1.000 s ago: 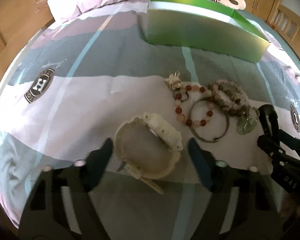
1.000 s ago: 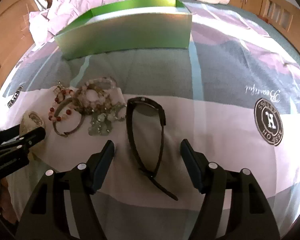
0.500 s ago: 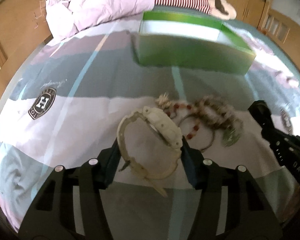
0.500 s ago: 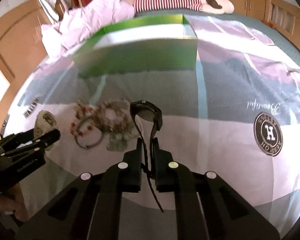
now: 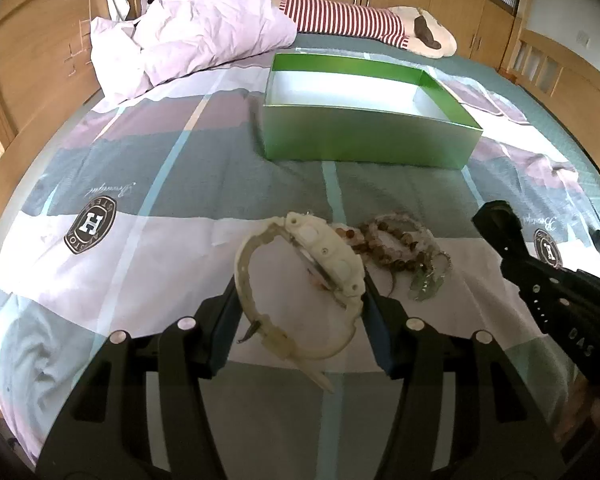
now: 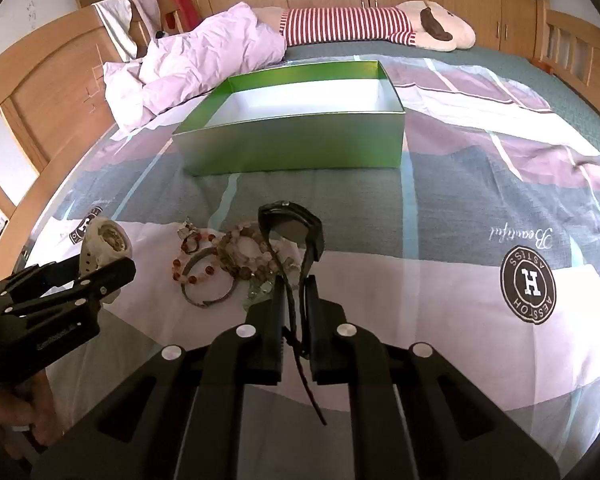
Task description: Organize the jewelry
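Observation:
My left gripper is shut on a cream white watch and holds it above the bedspread; the watch also shows in the right wrist view. My right gripper is shut on the strap of a black watch, lifted off the bed. A pile of bead bracelets with a green pendant lies on the bed between the grippers, also in the right wrist view. An open green box with a white inside stands farther back, also in the right wrist view.
A crumpled lilac duvet lies at the back left. A striped plush toy lies behind the box. A wooden bed frame runs along the left. The right gripper's body shows at the right of the left view.
Both grippers closed, the left on the white watch and the right on the black watch strap, and both rose off the bed with the watches.

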